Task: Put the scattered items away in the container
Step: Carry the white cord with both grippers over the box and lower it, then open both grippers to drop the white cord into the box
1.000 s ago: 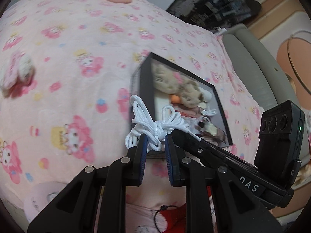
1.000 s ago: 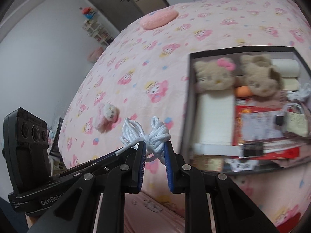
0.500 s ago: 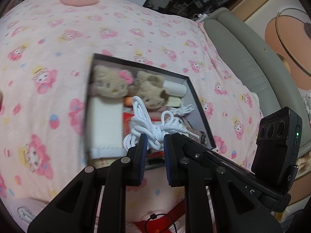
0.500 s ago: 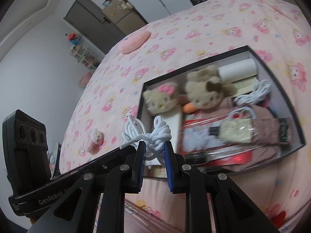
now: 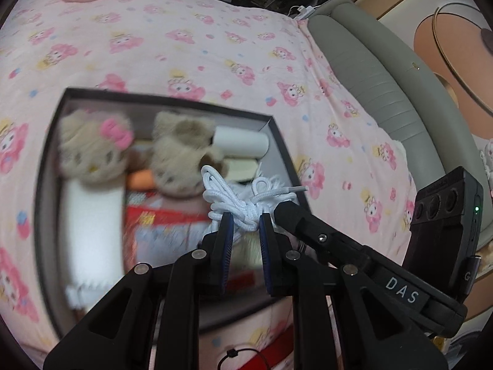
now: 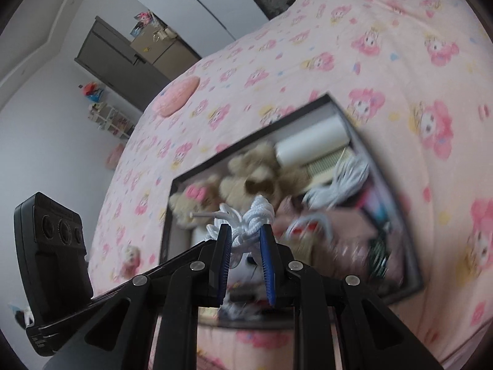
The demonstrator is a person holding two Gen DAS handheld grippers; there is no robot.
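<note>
Because the bed (image 5: 215,46) is carrying the box (image 5: 277,129) near its foot edge, both tools are hanging over the box's right half; the left tool (image 5: 243,225) and right tool (image 6: 245,236) are each pinching the white cord bundle (image 5: 246,197) narrowly, keeping loops from trailing outside.

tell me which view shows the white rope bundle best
The left wrist view: the white rope bundle is sharp there, its loops and one plastic-tipped end spread above the left gripper, held over the black box. In the right wrist view the bundle is more bunched between the right gripper fingers, against a blurred background.
</note>
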